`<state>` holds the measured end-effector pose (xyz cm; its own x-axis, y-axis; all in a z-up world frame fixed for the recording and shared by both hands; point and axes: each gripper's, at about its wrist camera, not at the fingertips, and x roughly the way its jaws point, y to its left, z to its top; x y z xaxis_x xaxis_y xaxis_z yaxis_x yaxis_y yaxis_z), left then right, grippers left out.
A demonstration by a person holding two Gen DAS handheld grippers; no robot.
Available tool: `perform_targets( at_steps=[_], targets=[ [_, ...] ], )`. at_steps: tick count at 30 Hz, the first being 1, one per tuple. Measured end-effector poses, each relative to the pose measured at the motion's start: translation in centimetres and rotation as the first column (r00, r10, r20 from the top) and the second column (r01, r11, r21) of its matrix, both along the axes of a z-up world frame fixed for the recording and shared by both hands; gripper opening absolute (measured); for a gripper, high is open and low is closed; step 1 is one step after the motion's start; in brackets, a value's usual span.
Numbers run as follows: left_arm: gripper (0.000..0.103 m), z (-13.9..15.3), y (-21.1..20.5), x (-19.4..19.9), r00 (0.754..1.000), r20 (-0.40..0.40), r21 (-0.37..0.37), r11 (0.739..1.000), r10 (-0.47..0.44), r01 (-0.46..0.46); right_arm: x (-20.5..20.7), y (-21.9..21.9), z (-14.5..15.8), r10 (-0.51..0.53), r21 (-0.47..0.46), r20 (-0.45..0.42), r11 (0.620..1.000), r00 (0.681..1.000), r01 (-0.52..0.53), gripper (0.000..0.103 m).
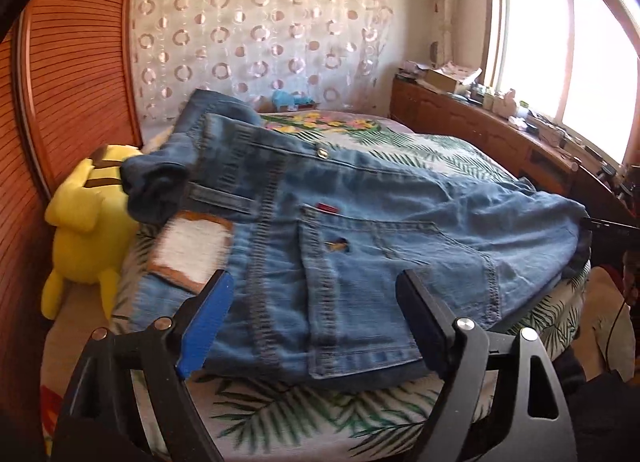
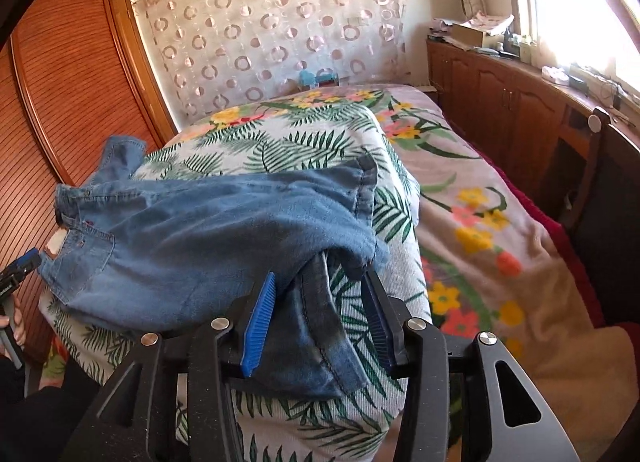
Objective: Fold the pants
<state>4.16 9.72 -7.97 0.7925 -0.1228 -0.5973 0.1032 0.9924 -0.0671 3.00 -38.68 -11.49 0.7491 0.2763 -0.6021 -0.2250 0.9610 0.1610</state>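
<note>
The jeans (image 1: 360, 222) lie across the leaf-print cushion (image 2: 320, 134) on the bed, already doubled leg on leg, waistband and back pocket (image 1: 352, 274) at my left end, cuffs at my right. A loose flap of denim is flipped up near the waistband, on the side of the jeans toward the yellow plush toy (image 1: 86, 222).

My left gripper (image 1: 316, 314) sits with its fingers spread wide on either side of the pocket corner, holding nothing that I can see. My right gripper (image 2: 320, 310) has its fingers apart around the bunched cuff end (image 2: 320, 326); cloth lies between them, but the pads look clear of it, so I judge it not clamped.

What worries me: the cuffs are rumpled, with one dark hem poking out below the other. If I close here I may catch only one layer, and lifting it toward the waistband would peel the legs apart. The cushion is domed and soft, so the jeans could slide off its near edge as I pull. On my left, that upturned flap will get folded in as a lump unless I flatten it
</note>
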Motion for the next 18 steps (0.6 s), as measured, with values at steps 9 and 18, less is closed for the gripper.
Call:
perform_targets(
  at_steps=[9, 18],
  targets=[
    [0.084, -1.0, -3.5, 0.3, 0.997, -0.025, 0.004, 0.997, -0.074, 0.074, 2.2, -0.3, -2.4, -0.070, -0.081, -0.100, 0.995, 0.993, 0.062, 0.036],
    [0.084, -2.6, -4.8, 1.0, 0.993, -0.074, 0.005, 0.996, -0.091, 0.092, 1.6, -1.8, -1.9, -0.071, -0.035, -0.036, 0.997, 0.997, 0.070, 0.034]
  ],
)
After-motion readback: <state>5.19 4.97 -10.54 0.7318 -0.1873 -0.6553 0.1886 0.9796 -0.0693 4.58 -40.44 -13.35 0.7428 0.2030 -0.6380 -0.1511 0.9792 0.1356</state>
